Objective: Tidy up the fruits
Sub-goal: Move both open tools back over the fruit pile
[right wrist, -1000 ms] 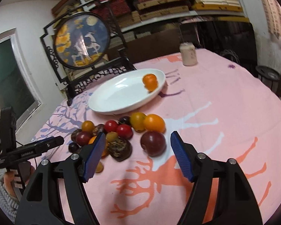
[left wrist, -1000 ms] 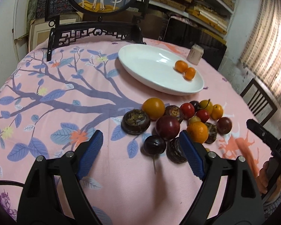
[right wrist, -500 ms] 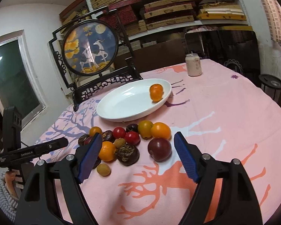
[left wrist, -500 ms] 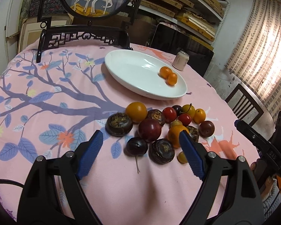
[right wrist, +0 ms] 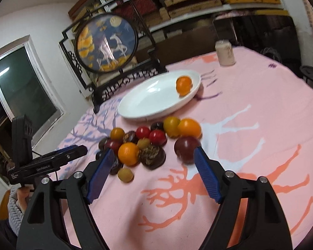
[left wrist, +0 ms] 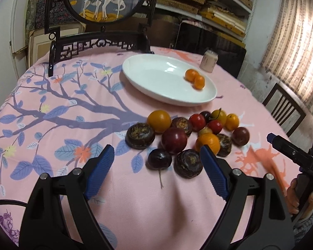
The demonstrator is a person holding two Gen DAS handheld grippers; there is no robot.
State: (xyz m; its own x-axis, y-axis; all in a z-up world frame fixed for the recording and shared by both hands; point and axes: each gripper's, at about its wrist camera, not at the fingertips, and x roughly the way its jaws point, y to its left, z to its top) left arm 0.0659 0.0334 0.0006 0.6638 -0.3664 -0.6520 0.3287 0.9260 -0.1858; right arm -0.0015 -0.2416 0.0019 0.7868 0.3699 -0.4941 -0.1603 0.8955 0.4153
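Note:
A pile of several fruits lies on the pink cloth: an orange [left wrist: 207, 143], a dark red plum [left wrist: 174, 140], a small dark plum [left wrist: 159, 158] and brown water chestnuts [left wrist: 140, 135]. The white oval plate [left wrist: 156, 77] behind holds two small oranges [left wrist: 195, 78]. My left gripper [left wrist: 157, 158] is open and empty, just in front of the pile. My right gripper [right wrist: 154, 160] is open and empty, its tips beside the orange [right wrist: 128, 153] and a dark plum [right wrist: 186, 149]. The plate [right wrist: 148, 98] shows there too.
A round deer screen on a black carved stand [left wrist: 103, 41] stands at the table's back. A small beige can [left wrist: 208, 60] sits right of the plate. Shelves with stacked goods line the wall. A wooden chair [left wrist: 283, 108] stands at the right.
Both grippers drew back and up from the fruit pile and stay open. The right gripper view tilted and shifted left toward the orange.

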